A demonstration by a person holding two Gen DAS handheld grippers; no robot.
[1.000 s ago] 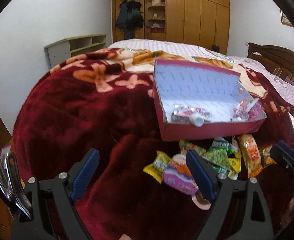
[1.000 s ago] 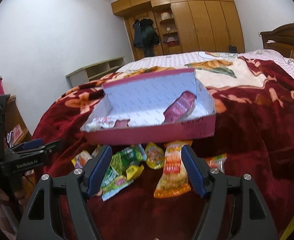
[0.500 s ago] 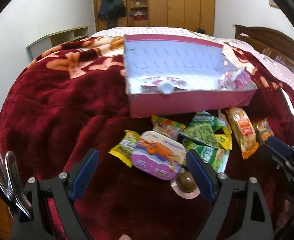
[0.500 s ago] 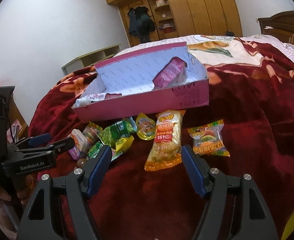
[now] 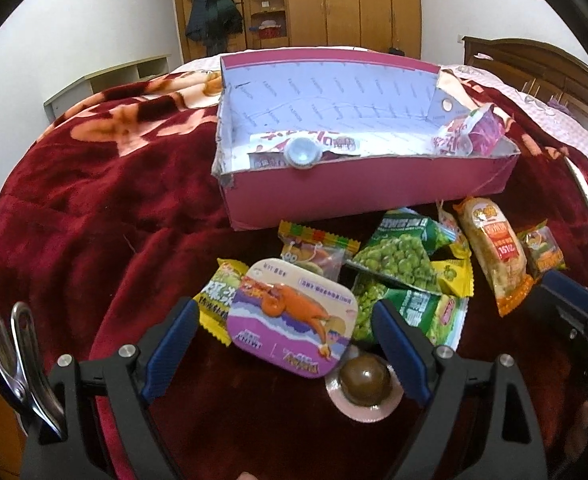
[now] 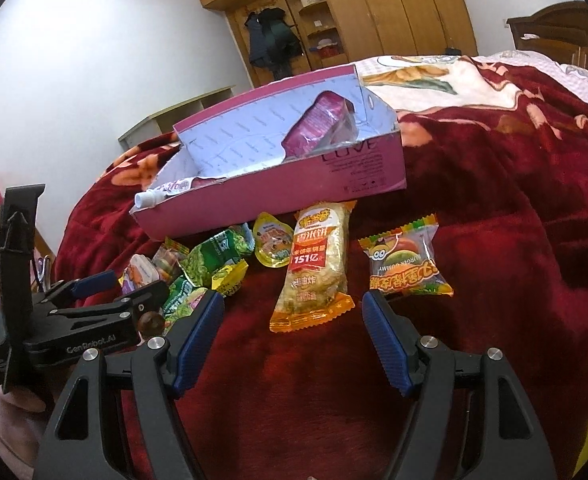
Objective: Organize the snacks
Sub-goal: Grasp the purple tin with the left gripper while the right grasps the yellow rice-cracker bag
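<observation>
Left gripper (image 5: 284, 334) spread wide around the purple tub (image 5: 292, 316), not pinching; right gripper (image 6: 292, 332) open, empty, bare blanket (image 6: 493, 240) beside it.

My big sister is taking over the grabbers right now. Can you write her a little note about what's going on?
Left gripper: open, nothing held, poised over the purple square snack tub.
Right gripper: open, nothing held, lined up with the long orange cracker pack.
Pink box sits on the red blanket. Done: a capped pouch and a purple packet are inside.
Left: the snacks lying in front of the box, including green pea bags, the burger gummy pack and the round chocolate cup.
</observation>
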